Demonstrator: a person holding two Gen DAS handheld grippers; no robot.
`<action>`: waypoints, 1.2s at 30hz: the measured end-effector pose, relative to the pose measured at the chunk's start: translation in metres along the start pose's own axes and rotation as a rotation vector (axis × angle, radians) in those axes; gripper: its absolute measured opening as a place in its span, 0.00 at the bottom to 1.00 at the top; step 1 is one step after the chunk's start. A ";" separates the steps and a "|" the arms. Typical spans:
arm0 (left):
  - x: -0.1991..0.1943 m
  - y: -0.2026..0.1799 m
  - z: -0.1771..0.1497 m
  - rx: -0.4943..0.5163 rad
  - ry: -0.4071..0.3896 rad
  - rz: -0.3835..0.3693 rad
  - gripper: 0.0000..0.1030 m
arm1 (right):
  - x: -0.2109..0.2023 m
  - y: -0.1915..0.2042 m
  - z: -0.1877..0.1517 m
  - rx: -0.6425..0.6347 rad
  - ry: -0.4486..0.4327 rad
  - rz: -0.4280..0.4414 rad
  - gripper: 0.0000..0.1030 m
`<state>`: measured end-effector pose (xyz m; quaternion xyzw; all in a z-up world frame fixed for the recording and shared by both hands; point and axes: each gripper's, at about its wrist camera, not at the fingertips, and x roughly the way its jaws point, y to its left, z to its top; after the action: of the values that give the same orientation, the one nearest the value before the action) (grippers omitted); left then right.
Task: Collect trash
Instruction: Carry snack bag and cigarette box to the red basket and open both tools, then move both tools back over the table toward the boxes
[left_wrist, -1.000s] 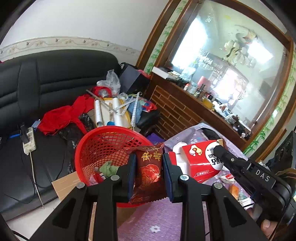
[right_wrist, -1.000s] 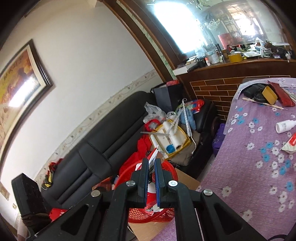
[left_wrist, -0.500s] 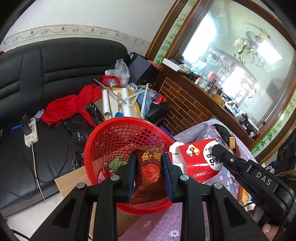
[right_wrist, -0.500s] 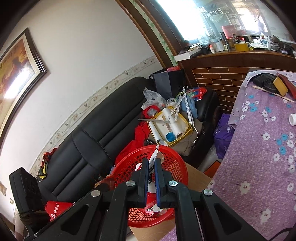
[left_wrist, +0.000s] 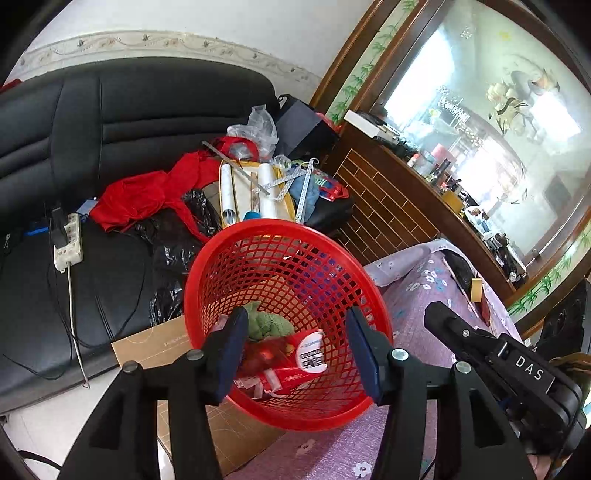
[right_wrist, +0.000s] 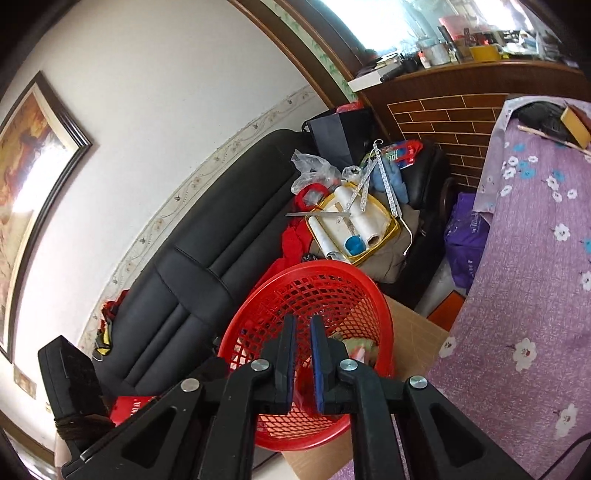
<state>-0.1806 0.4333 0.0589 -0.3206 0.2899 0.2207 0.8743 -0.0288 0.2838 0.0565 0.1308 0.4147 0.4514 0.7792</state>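
The left gripper has its fingers spread wide with nothing between them, poised over the mouth of the red basket. Inside the basket lie the dark red snack packet, a red and white carton and a green crumpled wad.

The right gripper has its fingers drawn close with a narrow gap left between them, gripping nothing, and it also points into the red basket.

The basket sits on a cardboard box at the edge of the bench, which is covered with a purple flowered cloth. Behind it stands a black sofa piled with red clothing, paper rolls and a power strip.
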 end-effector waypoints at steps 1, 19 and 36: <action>-0.001 -0.002 -0.001 0.000 0.002 -0.007 0.57 | -0.003 -0.001 0.000 -0.001 -0.003 0.005 0.10; -0.056 -0.157 -0.061 0.297 -0.009 -0.248 0.72 | -0.168 -0.047 0.007 0.037 -0.208 -0.061 0.83; -0.045 -0.294 -0.132 0.527 0.111 -0.380 0.73 | -0.336 -0.160 -0.009 0.126 -0.323 -0.235 0.83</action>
<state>-0.0936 0.1289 0.1323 -0.1434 0.3190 -0.0468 0.9357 -0.0243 -0.0802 0.1356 0.2008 0.3241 0.3038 0.8731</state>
